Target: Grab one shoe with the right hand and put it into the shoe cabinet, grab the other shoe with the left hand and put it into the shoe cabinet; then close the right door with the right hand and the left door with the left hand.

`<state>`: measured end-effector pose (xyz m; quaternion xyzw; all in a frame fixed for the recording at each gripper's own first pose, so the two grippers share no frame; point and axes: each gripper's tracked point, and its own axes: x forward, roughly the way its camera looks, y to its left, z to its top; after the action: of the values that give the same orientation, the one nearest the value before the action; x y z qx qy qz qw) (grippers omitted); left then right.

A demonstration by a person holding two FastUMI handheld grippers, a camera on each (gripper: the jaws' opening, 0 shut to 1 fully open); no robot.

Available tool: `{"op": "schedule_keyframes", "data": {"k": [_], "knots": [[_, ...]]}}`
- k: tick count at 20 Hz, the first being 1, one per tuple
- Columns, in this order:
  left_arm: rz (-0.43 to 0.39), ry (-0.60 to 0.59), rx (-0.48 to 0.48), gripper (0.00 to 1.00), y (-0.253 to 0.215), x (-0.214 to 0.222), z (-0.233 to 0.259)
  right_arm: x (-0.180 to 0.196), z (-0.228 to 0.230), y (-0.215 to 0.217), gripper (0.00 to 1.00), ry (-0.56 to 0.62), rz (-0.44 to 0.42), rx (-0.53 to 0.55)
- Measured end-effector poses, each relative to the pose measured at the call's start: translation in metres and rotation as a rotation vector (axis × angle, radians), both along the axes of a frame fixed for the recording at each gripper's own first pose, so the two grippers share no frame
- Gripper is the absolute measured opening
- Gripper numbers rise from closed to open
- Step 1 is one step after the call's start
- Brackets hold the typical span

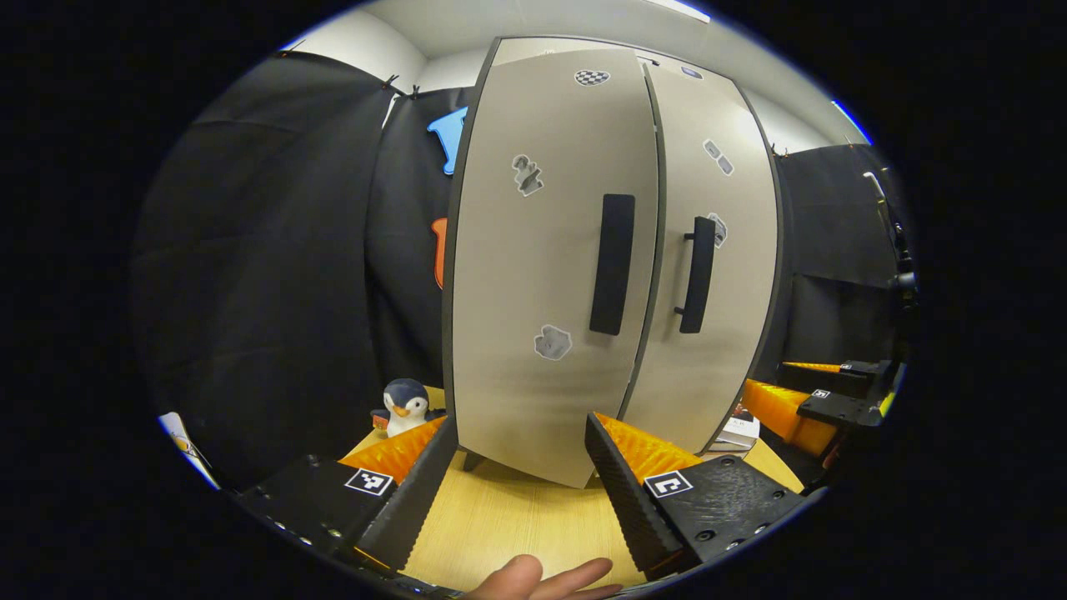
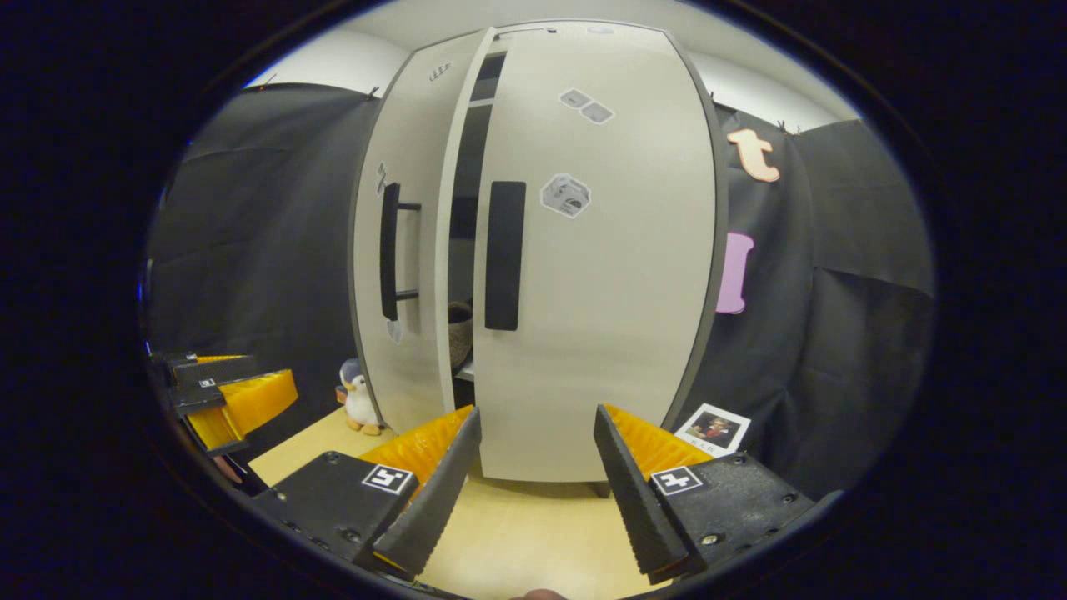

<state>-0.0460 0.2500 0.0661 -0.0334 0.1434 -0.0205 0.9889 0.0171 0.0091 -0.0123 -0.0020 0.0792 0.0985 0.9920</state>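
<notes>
Dark shoe (image 2: 458,333) half-hidden behind door (image 2: 596,275)

Even overhead light, fisheye-bent edges

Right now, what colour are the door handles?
Black handles, clearest in the left gripper view.

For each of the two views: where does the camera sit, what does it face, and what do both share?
Left gripper view: rides the left gripper, facing the cabinet's left door; a fingertip shows at the bottom, the right gripper off to the side.
Right gripper view: rides the right gripper, facing the right door, slightly ajar; the left gripper shows aside.
Shared: both doors, the penguin toy, the wooden tabletop.
</notes>
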Motion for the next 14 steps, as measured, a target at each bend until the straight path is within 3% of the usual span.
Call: {"op": "schedule_keyframes", "data": {"k": [8,14], "knots": [[0.019,0.048,0.027,0.94,0.015,-0.007,-0.018,0.013,-0.016,0.006,0.89,0.082,-0.019,0.02],[0.068,0.016,0.13,0.94,0.05,-0.03,-0.019,0.028,-0.008,0.03,0.89,0.087,-0.034,0.09]]}}
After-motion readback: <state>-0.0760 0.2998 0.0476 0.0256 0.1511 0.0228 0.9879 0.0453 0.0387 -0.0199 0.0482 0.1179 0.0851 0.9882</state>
